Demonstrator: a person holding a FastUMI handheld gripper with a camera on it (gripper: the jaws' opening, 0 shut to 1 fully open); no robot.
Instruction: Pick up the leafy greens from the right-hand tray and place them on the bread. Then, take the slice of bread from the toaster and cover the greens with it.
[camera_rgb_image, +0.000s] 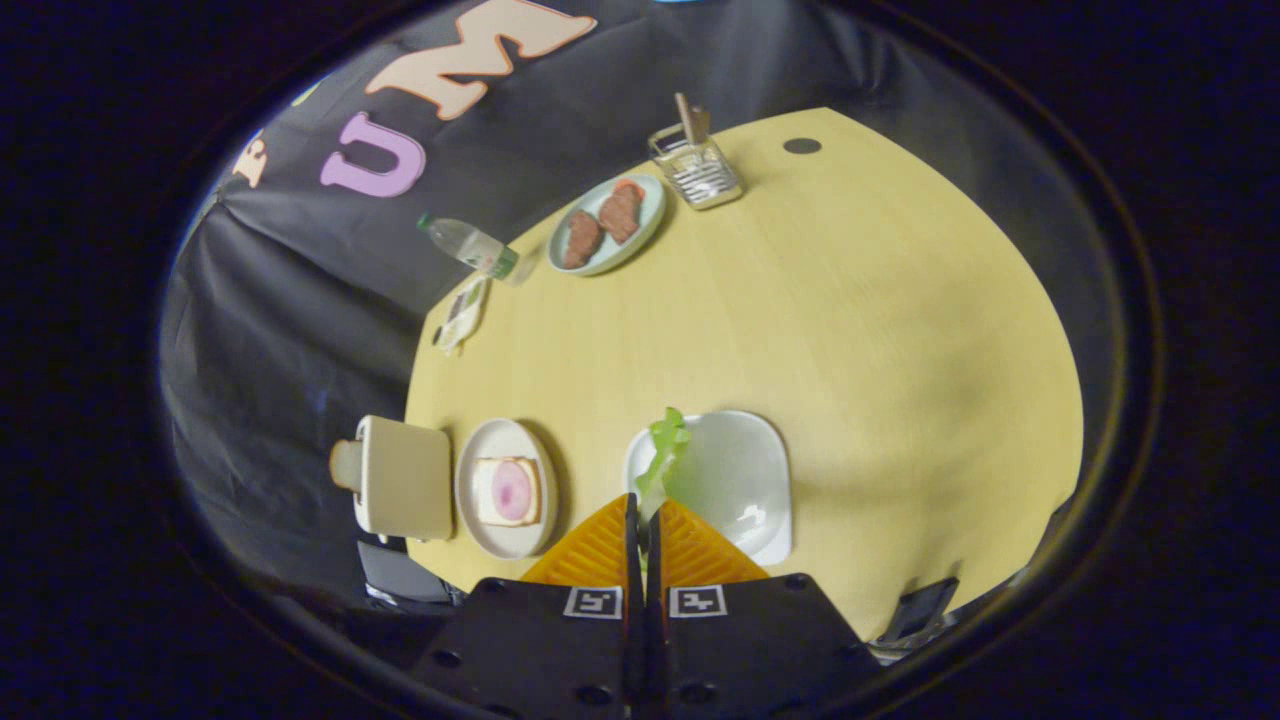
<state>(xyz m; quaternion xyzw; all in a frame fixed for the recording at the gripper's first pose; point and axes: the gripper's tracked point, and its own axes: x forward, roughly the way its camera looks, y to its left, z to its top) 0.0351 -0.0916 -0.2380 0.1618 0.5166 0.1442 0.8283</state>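
The tool (641, 510), at lower centre of the frame, was clenched on the lettuce leaf (663, 455), lifted above the white tray (745, 480). First step in hand; next, carry left onto the bread slice (507, 491), then release.

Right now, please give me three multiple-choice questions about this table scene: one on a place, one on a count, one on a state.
1. Where is the plate with the topped bread?
A. between toaster and white tray
B. beside the bottle
C. behind the utensil rack

2. How many brown pieces lie on the green plate?
A. one
B. two
C. four

3. What is the hand-held gripper doing?
A. open over the toaster
B. shut on the leafy greens
C. shut on the bottle

Answers:
1 A: it sits between the toaster and the white tray.
2 B: two pieces show.
3 B: both orange fingers pinch the leafy greens.
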